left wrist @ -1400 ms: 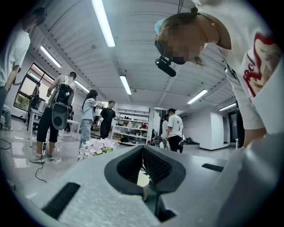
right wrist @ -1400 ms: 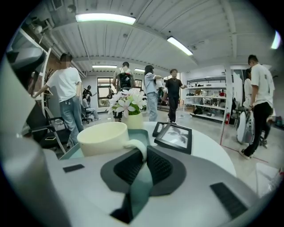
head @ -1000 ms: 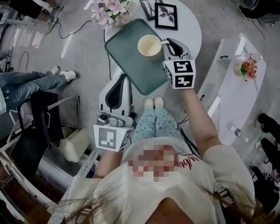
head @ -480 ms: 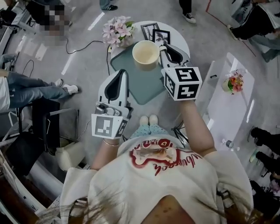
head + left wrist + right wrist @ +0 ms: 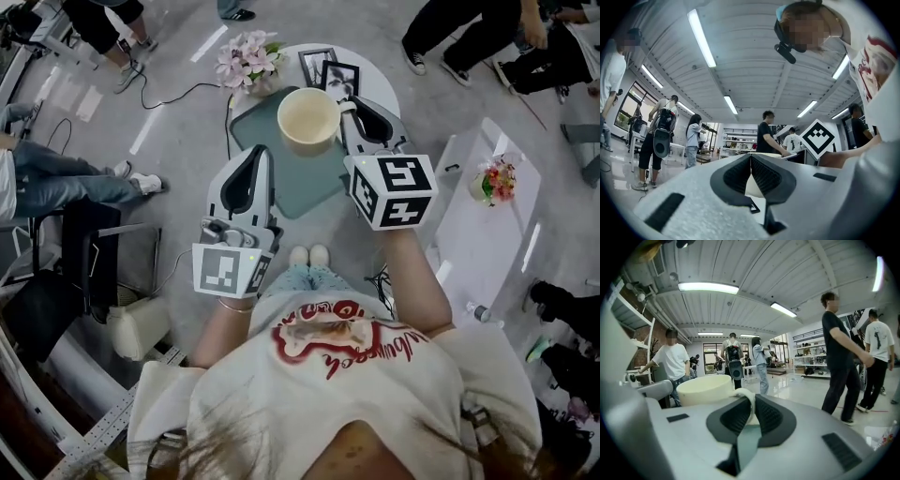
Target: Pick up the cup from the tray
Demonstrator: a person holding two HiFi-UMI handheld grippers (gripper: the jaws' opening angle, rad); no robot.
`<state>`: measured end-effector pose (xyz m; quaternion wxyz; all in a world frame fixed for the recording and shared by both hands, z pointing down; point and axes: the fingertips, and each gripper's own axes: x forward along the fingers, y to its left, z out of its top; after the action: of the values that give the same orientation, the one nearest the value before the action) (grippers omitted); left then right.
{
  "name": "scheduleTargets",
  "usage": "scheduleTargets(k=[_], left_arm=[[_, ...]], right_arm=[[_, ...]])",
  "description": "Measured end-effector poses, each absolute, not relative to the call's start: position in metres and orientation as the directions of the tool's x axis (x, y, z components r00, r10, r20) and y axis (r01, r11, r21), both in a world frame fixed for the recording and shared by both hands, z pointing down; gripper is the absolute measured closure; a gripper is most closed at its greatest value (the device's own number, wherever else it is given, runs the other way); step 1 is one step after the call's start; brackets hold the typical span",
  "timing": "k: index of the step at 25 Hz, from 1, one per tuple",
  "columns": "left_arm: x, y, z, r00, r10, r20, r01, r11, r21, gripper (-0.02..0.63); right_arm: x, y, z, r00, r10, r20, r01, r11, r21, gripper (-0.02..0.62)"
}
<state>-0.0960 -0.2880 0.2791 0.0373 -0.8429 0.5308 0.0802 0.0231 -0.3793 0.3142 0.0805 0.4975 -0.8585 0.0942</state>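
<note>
Cup, cream ceramic with a wide mouth and a loop handle, sits over the far part of the green tray. It hangs from the right gripper, whose jaws are clamped on the handle.

Handling, as a judgement:
- Rigid, glazed and probably slippery.
- Breakable if dropped.
- Moderately heavy, with the weight off to one side of the grip, so the bowl may swing or tip.
- The handle is the correct grasp point; the rim is the alternative.

The left gripper hovers over the tray's near part, jaws pressed together with nothing between them.

Not determinable:
- Whether the cup's base clears the tray.
- The cup's base and contents, seen in no view.
- A pale shape behind the left jaws, unidentified.
- The round white bench, largely covered by the tray and grippers.
</note>
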Motion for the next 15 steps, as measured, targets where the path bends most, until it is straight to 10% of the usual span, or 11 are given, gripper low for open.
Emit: scheduleTargets(k=[15], left_arm=[[-0.103, -0.186, 0.273, 0.407, -0.887, -0.218, -0.909, -0.417, -0.002, 0.591]], right_arm=[[0.033, -0.269, 0.301, -0.489, -0.857, 0.159, -0.872, 0.484, -0.075, 0.549]])
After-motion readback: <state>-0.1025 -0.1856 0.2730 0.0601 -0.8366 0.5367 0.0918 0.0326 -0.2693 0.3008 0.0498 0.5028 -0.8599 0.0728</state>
